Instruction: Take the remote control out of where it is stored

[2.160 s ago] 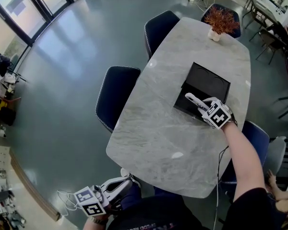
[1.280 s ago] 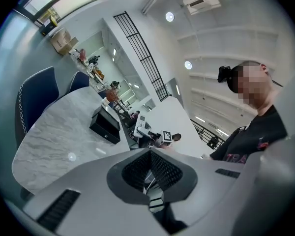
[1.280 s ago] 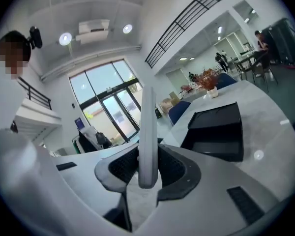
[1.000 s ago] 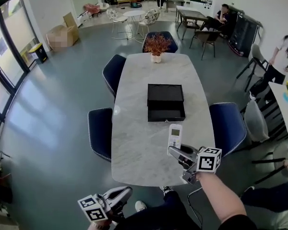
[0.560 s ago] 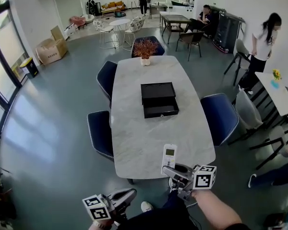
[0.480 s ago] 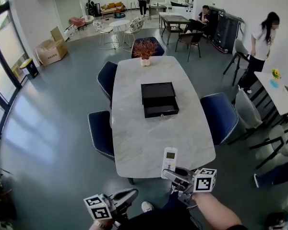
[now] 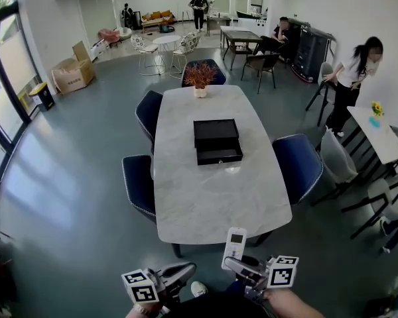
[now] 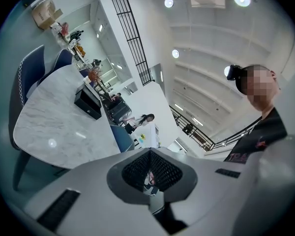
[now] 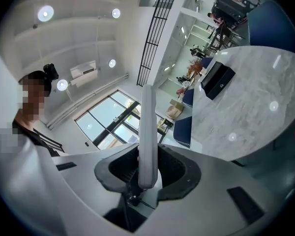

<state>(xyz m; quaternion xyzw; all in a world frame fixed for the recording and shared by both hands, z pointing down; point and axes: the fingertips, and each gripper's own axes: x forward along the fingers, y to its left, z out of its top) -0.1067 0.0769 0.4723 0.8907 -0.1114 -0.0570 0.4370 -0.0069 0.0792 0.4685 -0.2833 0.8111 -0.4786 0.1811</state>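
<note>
Head view: remote control [image 7: 235, 244] clamped upright in right gripper [image 7: 235, 262], on near side of table [image 7: 212, 207] edge, well apart from black drawer box [image 7: 217, 141] at mid-table; removal judged done. At near left, left gripper [image 7: 180, 271] low, jaws together, apparently empty, held aside as spare.

Box [image 7: 215, 138] sits mid-table [image 7: 205, 204], plant [image 7: 199, 77] behind it, chairs [image 7: 138, 184] apparently all round.
</note>
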